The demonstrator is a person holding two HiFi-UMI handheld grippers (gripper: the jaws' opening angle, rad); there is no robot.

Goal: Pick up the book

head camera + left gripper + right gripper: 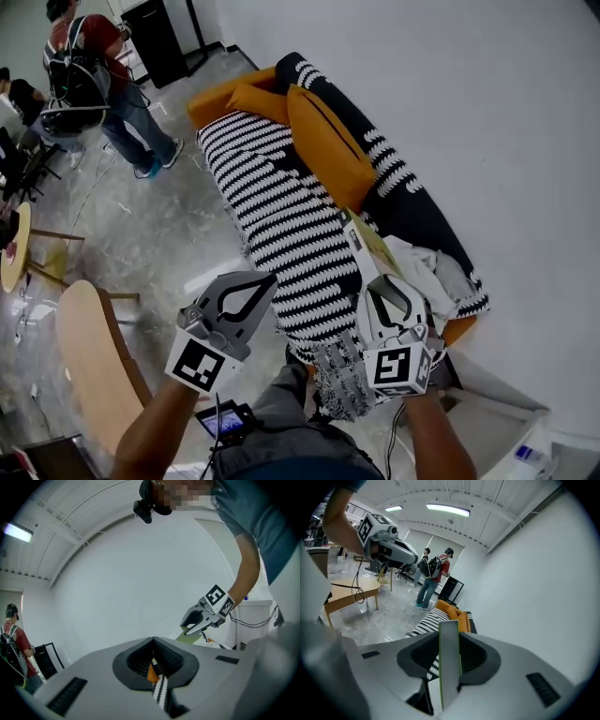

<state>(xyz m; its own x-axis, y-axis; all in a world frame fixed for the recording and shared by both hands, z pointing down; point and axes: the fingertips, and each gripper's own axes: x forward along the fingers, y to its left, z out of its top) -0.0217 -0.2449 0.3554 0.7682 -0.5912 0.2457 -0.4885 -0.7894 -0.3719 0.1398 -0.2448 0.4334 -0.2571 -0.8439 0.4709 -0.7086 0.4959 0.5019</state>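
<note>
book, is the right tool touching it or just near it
Touching. The right gripper view shows the right tool clamped on both faces of the edge-on book.

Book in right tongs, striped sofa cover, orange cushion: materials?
Book: thin, stiff card or paper cover, matte, green edge; holds flat.
Striped sofa cover: soft woven or knitted fabric, likely; it drapes and folds.
Orange cushion: matte cloth, plump, probably padded.

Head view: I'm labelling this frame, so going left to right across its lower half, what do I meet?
Light wooden table → left gripper, shut and empty → black-and-white striped sofa seat → right gripper shut on the thin green-edged book → white wall.
</note>
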